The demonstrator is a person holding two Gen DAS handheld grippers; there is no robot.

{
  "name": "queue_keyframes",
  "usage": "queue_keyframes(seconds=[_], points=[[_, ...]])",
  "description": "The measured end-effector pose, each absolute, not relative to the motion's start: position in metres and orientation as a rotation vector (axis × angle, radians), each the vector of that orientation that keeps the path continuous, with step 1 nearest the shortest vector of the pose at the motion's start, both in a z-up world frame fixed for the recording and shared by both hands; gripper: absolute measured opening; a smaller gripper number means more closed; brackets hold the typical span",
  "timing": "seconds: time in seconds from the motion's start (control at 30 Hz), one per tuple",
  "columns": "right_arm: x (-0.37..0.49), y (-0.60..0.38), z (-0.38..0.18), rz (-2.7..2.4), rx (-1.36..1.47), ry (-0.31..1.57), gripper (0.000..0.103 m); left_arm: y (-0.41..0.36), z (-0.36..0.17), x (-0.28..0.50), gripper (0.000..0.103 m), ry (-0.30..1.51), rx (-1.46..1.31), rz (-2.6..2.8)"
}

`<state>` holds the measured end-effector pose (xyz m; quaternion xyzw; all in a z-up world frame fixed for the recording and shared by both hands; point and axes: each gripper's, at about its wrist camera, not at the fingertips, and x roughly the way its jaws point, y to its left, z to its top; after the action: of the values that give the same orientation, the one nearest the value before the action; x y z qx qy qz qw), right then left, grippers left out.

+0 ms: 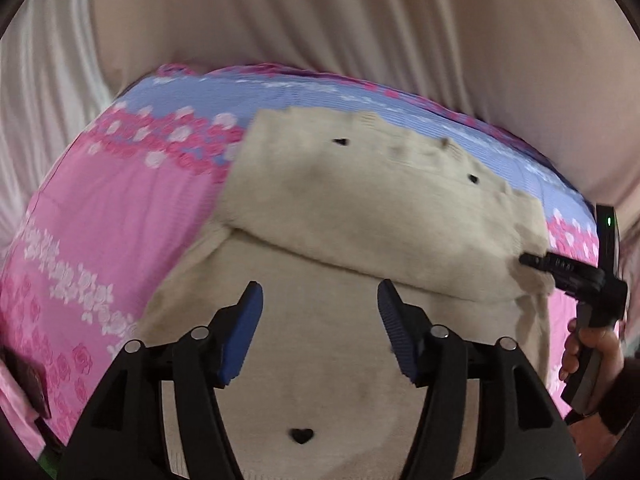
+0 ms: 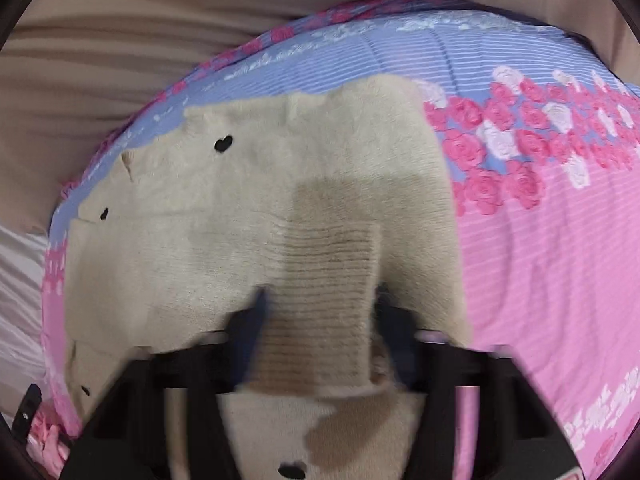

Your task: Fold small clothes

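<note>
Lying across the pink floral bedspread (image 1: 100,220), the cream sweater (image 1: 360,208) has its sleeve folded over the body; the right gripper (image 2: 320,312) pinches that ribbed cuff to place it, while the left gripper (image 1: 320,320) hovers open-jawed, holding nothing.

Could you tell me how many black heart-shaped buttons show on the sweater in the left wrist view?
3: one near the sweater's far edge, one further right, one nearest, between the gripper arms. Folds may hide others.
</note>
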<state>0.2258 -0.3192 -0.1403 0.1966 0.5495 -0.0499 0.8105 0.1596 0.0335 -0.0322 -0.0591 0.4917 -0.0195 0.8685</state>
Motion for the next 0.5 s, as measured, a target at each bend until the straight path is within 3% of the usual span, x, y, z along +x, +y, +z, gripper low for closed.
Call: queue_keyframes(seconds=[0.03,0.23,0.4,0.5], points=[[0.228,-0.317,-0.139,-0.092,0.426,1.175,0.008,0.039,-0.034,0.162,0.058,1.035,-0.136,-0.028],[0.249,-0.274,-0.042,0.075,0.261,0.988,0.007,0.046,-0.033,0.174,0.063,1.014,-0.169,-0.089],[0.265,-0.262,-0.02,0.129,0.262,1.025,0.007,-0.03,-0.015,0.183,0.084,0.904,-0.06,-0.329],[0.262,-0.275,-0.019,0.146,0.332,1.063,0.008,-0.09,-0.017,0.186,0.084,0.857,0.07,-0.46]])
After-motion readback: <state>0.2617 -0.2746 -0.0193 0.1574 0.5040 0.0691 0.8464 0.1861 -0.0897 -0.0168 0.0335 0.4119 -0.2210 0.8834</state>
